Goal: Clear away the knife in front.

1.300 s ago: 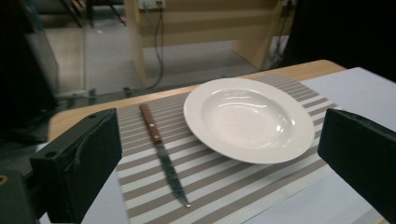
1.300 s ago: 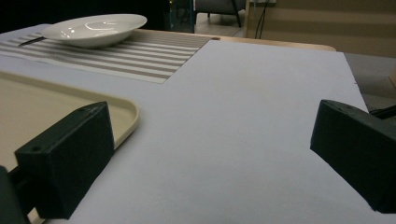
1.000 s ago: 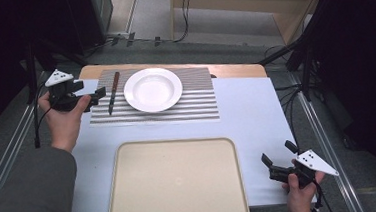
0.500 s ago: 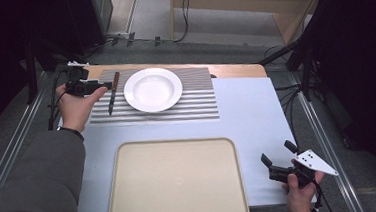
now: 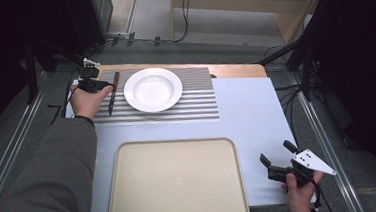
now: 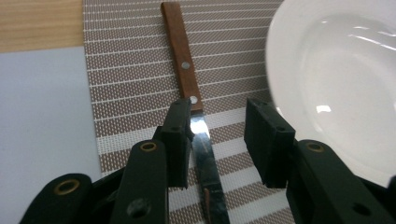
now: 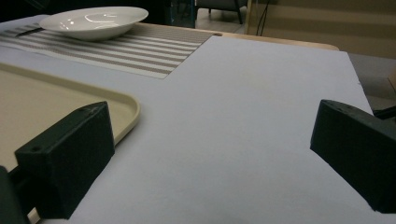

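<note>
A: High view, items?
B: Counter (image 5: 256,106) w/ striped mat (image 5: 196,105), white plate (image 5: 153,89) on it, knife (image 5: 113,92) just left of plate, empty tray (image 5: 176,187) near side. Left gripper (image 5: 94,84) at knife, by the handle/blade join. Right gripper (image 5: 276,167) far off at near right corner, beside tray.

A: Left gripper view?
B: Knife (image 6: 194,116): wood handle points away, blade runs back toward camera, so long axis lies along the fingers' reach. Fingers (image 6: 180,140) open, straddling blade just below handle; left finger touching or nearly on blade edge, right one apart from it, close to plate (image 6: 336,79) rim. Not gripping yet.

A: Right gripper view?
B: Fingers (image 7: 70,158) wide open, nothing between, only bare counter (image 7: 252,112). Tray (image 7: 70,107) corner at left, plate (image 7: 95,21) far back.

A: Judgement?
B: Left hand far nearer; closing across blade looks like next step. Risk: right finger knocking plate.
</note>
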### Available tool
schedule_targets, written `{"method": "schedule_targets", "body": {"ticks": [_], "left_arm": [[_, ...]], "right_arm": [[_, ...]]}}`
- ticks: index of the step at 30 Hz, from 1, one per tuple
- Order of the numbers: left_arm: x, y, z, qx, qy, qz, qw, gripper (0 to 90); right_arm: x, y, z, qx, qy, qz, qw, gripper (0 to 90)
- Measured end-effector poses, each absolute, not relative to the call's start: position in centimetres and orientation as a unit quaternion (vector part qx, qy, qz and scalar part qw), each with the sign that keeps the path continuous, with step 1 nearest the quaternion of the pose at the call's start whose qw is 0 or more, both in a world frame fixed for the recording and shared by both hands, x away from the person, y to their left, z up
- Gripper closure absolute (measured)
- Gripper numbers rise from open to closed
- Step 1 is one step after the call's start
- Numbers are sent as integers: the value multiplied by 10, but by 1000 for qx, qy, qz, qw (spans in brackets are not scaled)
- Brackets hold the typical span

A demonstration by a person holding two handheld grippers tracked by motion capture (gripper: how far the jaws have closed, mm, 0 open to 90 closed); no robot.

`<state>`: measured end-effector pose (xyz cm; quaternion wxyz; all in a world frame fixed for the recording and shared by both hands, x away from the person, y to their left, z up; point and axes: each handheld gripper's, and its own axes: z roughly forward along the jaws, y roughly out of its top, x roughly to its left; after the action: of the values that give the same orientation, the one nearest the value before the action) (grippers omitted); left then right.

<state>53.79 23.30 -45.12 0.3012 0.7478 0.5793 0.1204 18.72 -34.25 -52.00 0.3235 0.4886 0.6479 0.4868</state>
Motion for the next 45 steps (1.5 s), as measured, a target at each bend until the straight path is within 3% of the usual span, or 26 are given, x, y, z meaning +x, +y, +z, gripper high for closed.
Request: {"method": "schedule_targets", "body": {"ticks": [9, 22, 30, 45], "left_arm": [[553, 226, -464, 743, 590, 141, 284, 676], [563, 226, -480, 727, 605, 149, 288, 687], [562, 215, -482, 744, 595, 163, 257, 756], [559, 215, -473, 760, 584, 169, 230, 770]], "right_arm": [[187, -341, -520, 489, 650, 483, 324, 0], [189, -338, -521, 487, 659, 469, 330, 0], [190, -337, -521, 487, 662, 466, 328, 0], [190, -337, -521, 488, 661, 466, 329, 0]]}}
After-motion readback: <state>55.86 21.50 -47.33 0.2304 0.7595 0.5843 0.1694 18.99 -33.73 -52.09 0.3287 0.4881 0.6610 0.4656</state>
